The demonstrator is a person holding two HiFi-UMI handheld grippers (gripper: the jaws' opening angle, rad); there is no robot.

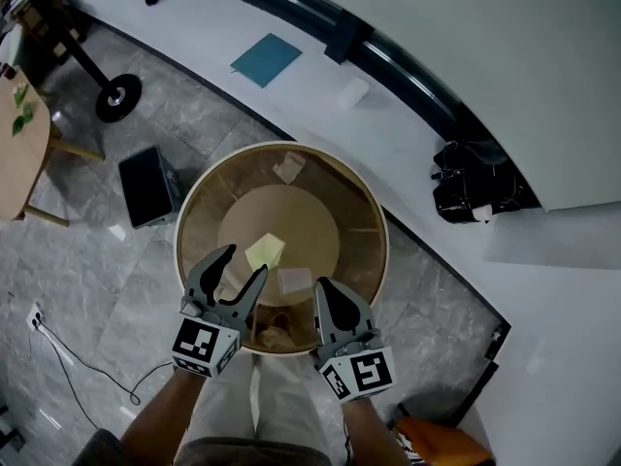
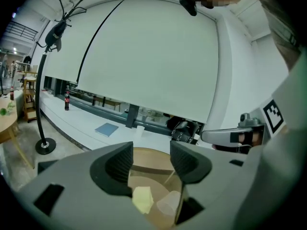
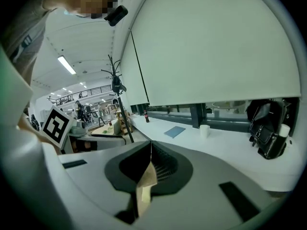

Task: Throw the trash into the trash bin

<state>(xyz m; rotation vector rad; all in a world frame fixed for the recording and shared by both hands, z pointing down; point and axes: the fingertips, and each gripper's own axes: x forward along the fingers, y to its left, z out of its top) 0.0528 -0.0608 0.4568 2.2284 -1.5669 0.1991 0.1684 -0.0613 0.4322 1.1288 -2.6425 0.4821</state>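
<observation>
Two tongs over one round trash bin (image 1: 180, 223) on the floor. Left tongs (image 1: 245, 262): jaws apart, nothing between the pads, poised above the bin's opening. Right tongs (image 1: 325, 287): jaws together at the tips; whether the tan sliver in the slit is a scrap or the bin seen through cannot be told. Inside the bin: one yellow scrap (image 1: 265, 252), two pale scraps (image 1: 294, 280) (image 1: 288, 168) and one brown crumpled wad (image 1: 275, 336) against the near wall.
</observation>
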